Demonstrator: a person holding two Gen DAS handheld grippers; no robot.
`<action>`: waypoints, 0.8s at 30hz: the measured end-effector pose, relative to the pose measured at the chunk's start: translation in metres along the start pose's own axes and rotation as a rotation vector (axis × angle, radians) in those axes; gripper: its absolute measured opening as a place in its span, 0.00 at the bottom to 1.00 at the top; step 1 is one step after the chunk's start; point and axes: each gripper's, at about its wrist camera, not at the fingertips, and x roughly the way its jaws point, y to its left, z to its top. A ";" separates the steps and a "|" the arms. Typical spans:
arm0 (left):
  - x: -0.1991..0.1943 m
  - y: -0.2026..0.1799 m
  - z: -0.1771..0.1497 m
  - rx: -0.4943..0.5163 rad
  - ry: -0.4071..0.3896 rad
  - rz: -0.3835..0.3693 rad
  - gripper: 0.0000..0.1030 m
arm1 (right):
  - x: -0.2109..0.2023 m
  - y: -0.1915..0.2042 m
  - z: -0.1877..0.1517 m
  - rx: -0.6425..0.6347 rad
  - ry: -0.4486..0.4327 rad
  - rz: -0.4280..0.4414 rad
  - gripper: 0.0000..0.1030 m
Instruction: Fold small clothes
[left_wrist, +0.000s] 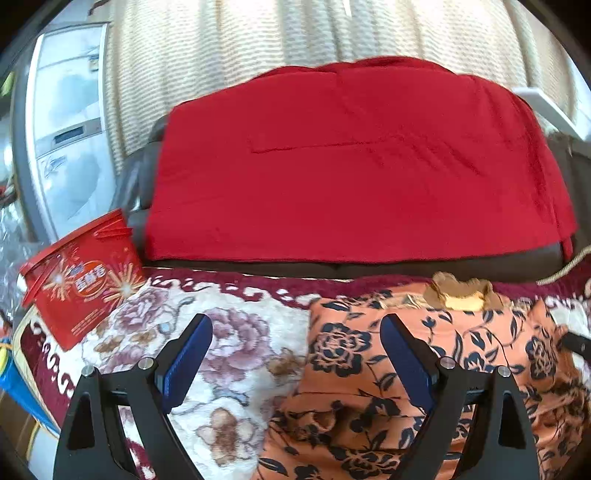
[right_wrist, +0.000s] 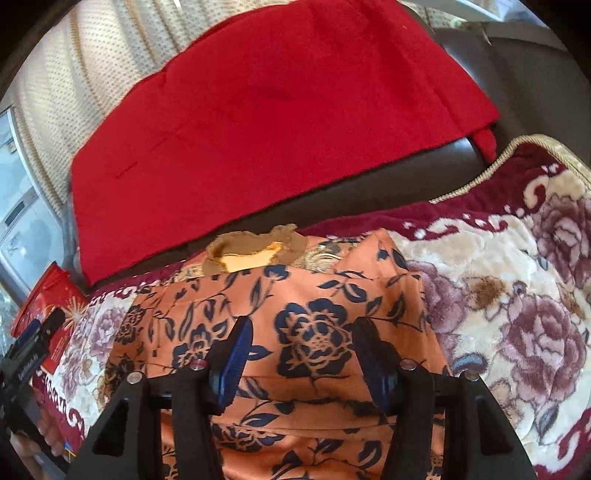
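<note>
An orange garment with dark blue flowers (left_wrist: 424, 369) lies on a floral blanket (left_wrist: 207, 332), with a brown collar (left_wrist: 460, 291) at its far end. My left gripper (left_wrist: 295, 332) is open and empty, straddling the garment's left edge. In the right wrist view the garment (right_wrist: 295, 325) lies partly folded, collar (right_wrist: 255, 254) at the far end. My right gripper (right_wrist: 301, 336) is open and empty just above the garment's middle. The left gripper (right_wrist: 35, 343) shows at the far left of that view.
A red cloth (left_wrist: 351, 166) covers a dark sofa seat (left_wrist: 406, 267) behind the blanket. A red printed box (left_wrist: 81, 280) sits at the blanket's far left corner. A pale curtain (left_wrist: 258, 40) hangs behind. A grey appliance (left_wrist: 66, 122) stands at the left.
</note>
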 end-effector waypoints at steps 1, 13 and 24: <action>-0.001 0.004 0.001 -0.013 -0.005 0.010 0.90 | -0.001 0.005 0.000 -0.014 -0.001 0.007 0.59; 0.001 0.059 -0.002 -0.113 -0.008 0.102 0.90 | 0.023 0.034 -0.010 -0.052 0.069 0.021 0.59; 0.000 0.099 -0.009 -0.168 -0.022 0.185 0.90 | 0.067 0.044 -0.026 -0.093 0.207 -0.059 0.59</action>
